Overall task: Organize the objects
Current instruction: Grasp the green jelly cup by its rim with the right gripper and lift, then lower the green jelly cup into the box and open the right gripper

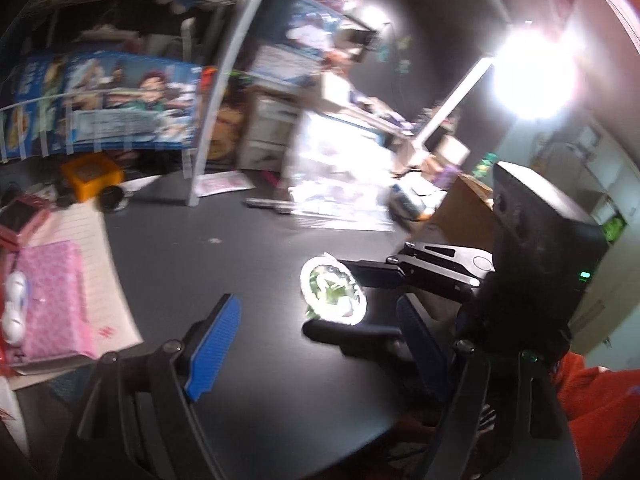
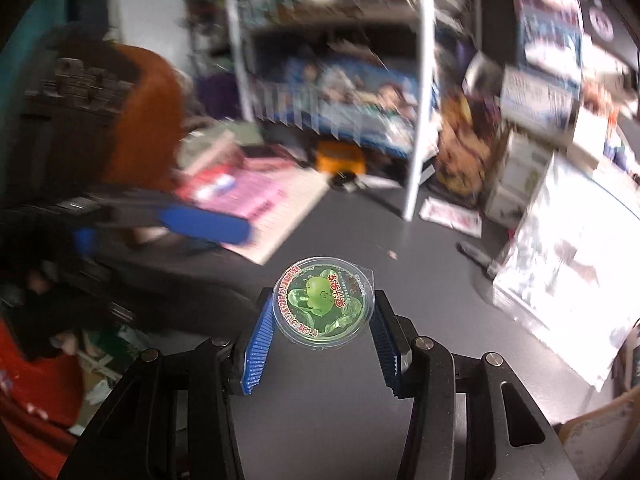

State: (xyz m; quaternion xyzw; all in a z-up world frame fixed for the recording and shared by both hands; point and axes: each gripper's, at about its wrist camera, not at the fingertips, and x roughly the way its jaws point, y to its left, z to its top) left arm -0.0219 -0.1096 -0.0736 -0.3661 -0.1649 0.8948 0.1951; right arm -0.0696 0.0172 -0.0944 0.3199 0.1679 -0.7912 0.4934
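Right tongs (image 2: 322, 350) are gripping a small round clear-plastic jelly cup with a green printed foil lid (image 2: 323, 304). The blue ribbed pads (image 2: 256, 350) are pressing on the cup's two sides, lid facing up toward the right wrist camera. The cup appears to be riding clear of the dark grey bench (image 2: 360, 240), not resting on it, though the gap beneath is hard to read.

Left tongs (image 1: 316, 344) are standing open with nothing between them. One blue pad (image 1: 214, 346) is showing plainly at lower left of the left wrist view; the other is in shadow on the right.

From the left wrist view, the same cup (image 1: 334, 294) is sitting just ahead of the left tongs and slightly toward their right finger, with the right tongs (image 1: 340, 300) reaching in from the right side. So the cup is already with the right hand; the left is near but not touching.

The cup is round, so no long axis matters; its flat lid is tilting a little.

Possible drop spots: a pink patterned packet (image 1: 52, 300) lying on lined paper (image 1: 108, 280) at the left of the bench, an orange box (image 1: 92, 176) beyond it. Judgement: carry is under way, destination not settled from these views. Background is motion-blurred.
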